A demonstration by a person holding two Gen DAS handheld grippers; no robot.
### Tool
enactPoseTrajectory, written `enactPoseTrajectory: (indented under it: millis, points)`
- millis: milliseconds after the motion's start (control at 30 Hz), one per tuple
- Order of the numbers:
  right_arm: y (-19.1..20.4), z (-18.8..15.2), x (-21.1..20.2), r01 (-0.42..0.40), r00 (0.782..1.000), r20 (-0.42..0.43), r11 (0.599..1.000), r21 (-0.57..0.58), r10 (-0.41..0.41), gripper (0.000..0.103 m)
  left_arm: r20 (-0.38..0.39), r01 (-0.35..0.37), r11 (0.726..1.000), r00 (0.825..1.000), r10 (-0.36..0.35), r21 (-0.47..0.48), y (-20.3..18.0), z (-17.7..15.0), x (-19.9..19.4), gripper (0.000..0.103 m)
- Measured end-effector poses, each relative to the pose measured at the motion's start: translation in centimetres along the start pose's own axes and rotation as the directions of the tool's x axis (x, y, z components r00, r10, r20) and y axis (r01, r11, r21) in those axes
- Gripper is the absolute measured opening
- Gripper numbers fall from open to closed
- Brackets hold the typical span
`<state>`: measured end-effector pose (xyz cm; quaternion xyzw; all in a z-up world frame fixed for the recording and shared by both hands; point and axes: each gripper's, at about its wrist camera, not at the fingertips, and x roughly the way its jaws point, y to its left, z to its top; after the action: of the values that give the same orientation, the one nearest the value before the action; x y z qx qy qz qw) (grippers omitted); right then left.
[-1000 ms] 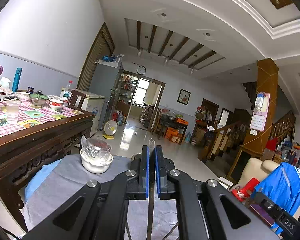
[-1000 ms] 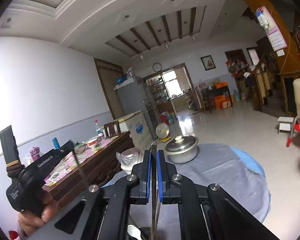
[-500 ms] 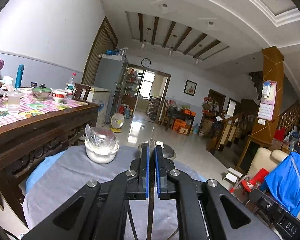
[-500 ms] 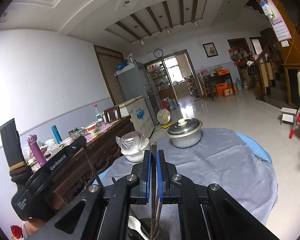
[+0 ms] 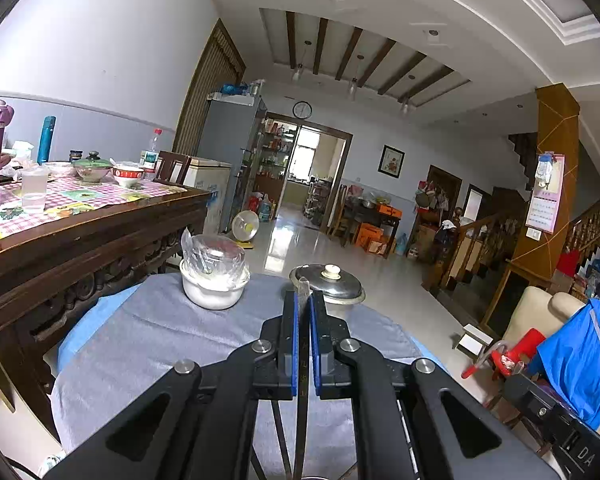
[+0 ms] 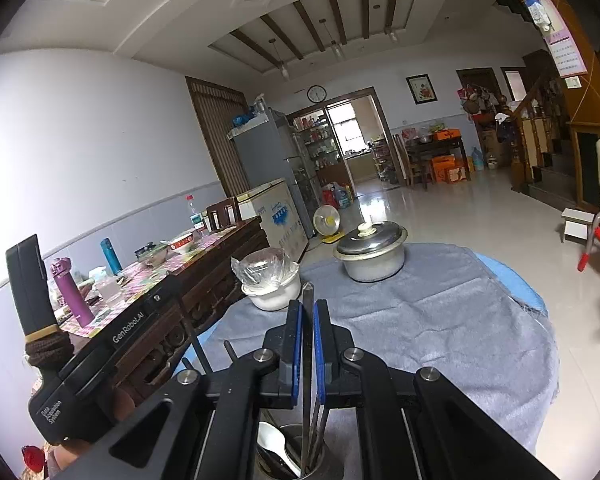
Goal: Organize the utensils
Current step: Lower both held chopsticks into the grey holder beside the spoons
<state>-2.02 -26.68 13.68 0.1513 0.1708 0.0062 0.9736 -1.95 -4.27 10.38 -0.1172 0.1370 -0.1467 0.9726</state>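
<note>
Right wrist view: right claw (image 6: 308, 344) is clenched on an upright chopstick (image 6: 307, 360) above a metal cup (image 6: 300, 460) holding a white spoon (image 6: 276, 442). Left claw (image 5: 304, 344) pinches another chopstick (image 5: 303, 360) over the grey-clothed surface (image 5: 148, 344).

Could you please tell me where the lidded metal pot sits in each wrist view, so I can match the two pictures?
Left wrist view: the lidded metal pot is at centre, just beyond the left claw, partly hidden behind its tips.
Right wrist view: the pot is right of centre on the grey cloth, in full view.
Shared landmark: the white bowl covered in plastic wrap, left of the pot in both.
</note>
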Motion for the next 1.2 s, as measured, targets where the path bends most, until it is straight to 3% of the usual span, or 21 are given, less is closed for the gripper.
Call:
enactPoseTrajectory:
  millis: [733,1200]
  points:
    - [-0.1,-0.7,0.6,0.005,1.000,-0.029,1.000,0.017,-0.004,0.006,-0.049,-0.009,1.000,0.999,0.009,-0.007,0.7,-1.2,0.7,0.005]
    - [0.1,-1.6,1.5,-0.005,0.998,-0.061,1.000,0.006,0.005,0.006,-0.049,0.009,0.998,0.999,-0.012,-0.062,1.7,-1.7,1.2,0.005]
